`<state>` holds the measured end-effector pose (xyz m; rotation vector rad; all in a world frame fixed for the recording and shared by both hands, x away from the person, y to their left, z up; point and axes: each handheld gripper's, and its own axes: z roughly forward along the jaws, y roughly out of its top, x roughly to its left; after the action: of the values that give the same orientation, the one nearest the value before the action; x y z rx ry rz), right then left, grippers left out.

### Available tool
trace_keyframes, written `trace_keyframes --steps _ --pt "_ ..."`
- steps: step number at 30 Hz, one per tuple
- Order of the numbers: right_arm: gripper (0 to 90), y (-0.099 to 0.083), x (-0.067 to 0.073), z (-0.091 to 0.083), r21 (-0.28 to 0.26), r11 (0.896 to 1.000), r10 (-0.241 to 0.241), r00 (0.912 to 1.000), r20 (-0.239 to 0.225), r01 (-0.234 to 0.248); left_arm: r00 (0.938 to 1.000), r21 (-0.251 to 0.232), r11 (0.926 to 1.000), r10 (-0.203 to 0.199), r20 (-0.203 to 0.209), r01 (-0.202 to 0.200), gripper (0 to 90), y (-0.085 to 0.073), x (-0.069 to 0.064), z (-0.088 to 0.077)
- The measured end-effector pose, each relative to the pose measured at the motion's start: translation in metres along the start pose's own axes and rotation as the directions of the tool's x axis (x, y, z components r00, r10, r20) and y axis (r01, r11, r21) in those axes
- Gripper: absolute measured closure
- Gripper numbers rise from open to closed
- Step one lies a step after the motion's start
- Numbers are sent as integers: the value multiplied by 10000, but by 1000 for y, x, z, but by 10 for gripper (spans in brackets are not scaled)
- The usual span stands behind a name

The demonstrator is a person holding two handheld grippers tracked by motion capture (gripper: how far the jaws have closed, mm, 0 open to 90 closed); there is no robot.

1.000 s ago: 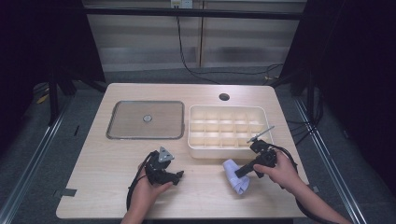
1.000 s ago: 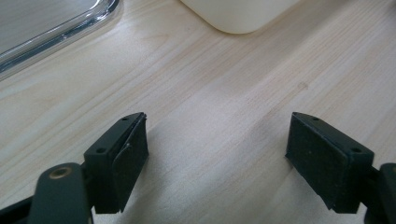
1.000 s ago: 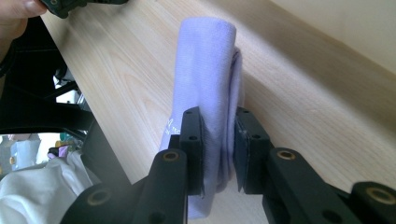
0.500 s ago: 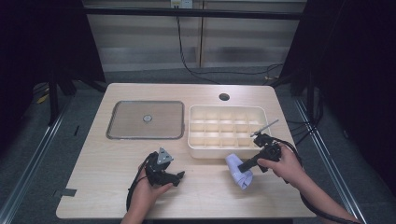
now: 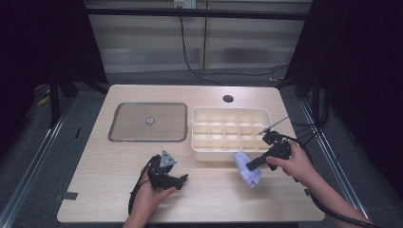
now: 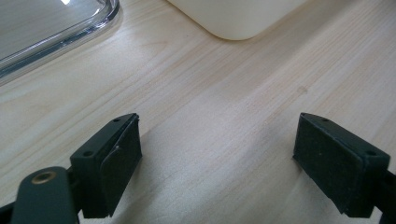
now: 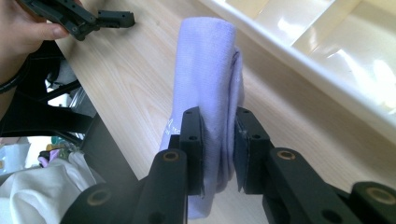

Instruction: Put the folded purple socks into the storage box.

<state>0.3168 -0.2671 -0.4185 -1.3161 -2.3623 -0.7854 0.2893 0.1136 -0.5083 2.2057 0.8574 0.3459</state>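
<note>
Though folds blur, lilac cloth (image 7: pixel 208 88) just beside tray's (image 5: pixel 209 151) near edge.

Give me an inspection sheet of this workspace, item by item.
Surface: light wooden table, round hole near the far edge.
Job's things: folded lilac cloth clamped in the right tool; cream divided tray, compartments look empty.
Clutter: clear lid lying flat left of the tray.
Grippers: left tool open over bare wood, its jaws having just been opening; right tool shut on the cloth.
Cables: black cables behind the table.
Surroundings: dark curtains, metal floor rails.
</note>
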Motion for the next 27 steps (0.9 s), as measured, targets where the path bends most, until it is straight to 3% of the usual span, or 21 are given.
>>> trace_keyframes --steps 20,27 --pt "757 23 1 -39 -35 9999 -111 9965 832 114 10000 41 10000 -1 -47 1 146 0 0 0" --pt "757 30 -3 -52 -219 9997 114 9932 1158 -89 10000 13 10000 8 -35 -8 146 0 0 0"
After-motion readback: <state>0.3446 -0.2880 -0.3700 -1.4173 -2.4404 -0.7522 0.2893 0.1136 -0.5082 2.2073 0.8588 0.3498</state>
